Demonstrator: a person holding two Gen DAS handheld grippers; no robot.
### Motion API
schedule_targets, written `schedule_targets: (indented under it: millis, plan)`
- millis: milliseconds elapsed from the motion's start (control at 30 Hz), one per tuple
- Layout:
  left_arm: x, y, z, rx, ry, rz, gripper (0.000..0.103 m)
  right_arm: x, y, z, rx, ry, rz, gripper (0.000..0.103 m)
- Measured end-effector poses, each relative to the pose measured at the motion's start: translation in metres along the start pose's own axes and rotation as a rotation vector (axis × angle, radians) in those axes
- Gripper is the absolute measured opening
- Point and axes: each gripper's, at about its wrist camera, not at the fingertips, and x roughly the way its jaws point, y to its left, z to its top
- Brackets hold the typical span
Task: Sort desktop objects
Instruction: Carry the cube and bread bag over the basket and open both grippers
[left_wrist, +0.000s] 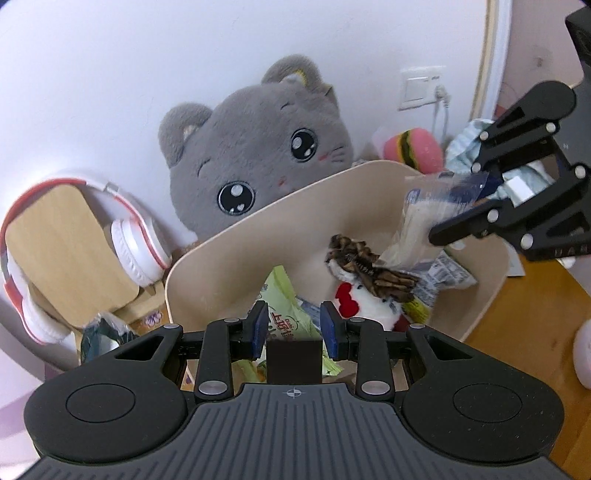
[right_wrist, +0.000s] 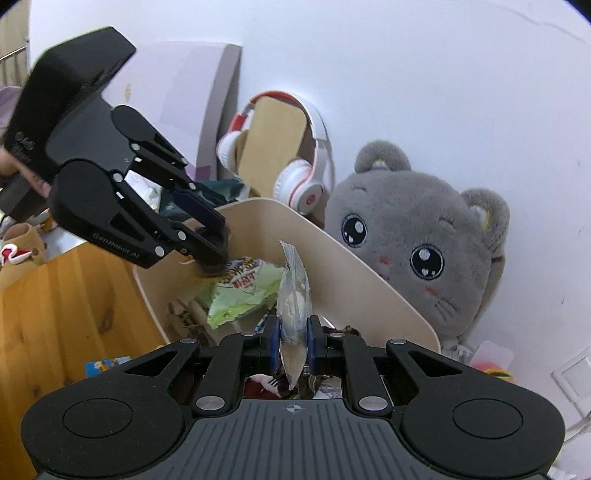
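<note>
Both grippers are over a beige bin (left_wrist: 236, 266) that stands on the wooden bench (left_wrist: 535, 314), in front of a grey plush cat (left_wrist: 258, 155).

The left gripper (left_wrist: 294, 325) grasps a small dark block (left_wrist: 294, 360) between its blue pads; the left wrist view shows the block from above, with the pads at its two sides. The right wrist view shows the same gripper (right_wrist: 212, 243) from the side, and there the block hangs just over a green snack packet (right_wrist: 243, 291) that lies in the bin.

The right gripper (right_wrist: 293, 341) is clenched on a clear plastic packet (right_wrist: 293, 295), which stands upright between the pads and rises above them. In the left wrist view this gripper (left_wrist: 461, 218) comes in from the right, over the far right part of the bin, and the packet (left_wrist: 424, 214) looks blurred.

Only the left wrist view looks into the bin's right part: a small white toy with a red heart and brown hair (left_wrist: 365, 284) lies there, and a printed packet (left_wrist: 443, 280) is beside it. It also shows a pink plush burger (left_wrist: 413, 147) behind the bin and a wall switch (left_wrist: 421, 88).

The white and red headphones (right_wrist: 299, 177) hang over a wooden board (right_wrist: 273, 144) in both views. A bit of a hand at the left edge shows only in the right wrist view.
</note>
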Motion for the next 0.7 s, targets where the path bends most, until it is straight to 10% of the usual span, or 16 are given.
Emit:
schedule_targets:
  millis: [133, 333, 700]
  plan:
    - [0.009, -0.003, 0.0, -0.014, 0.031, 0.007, 0.037, 0.019, 0.0, -0.002, 0.025, 0.021, -0.004, 0.018]
    - [0.016, -0.005, -0.005, -0.009, 0.061, 0.024, 0.052, 0.03, 0.004, -0.005, 0.055, 0.032, -0.007, 0.062]
    - [0.005, 0.003, -0.024, -0.011, 0.069, 0.029, 0.054, 0.024, 0.011, -0.014, 0.073, 0.04, -0.003, 0.08]
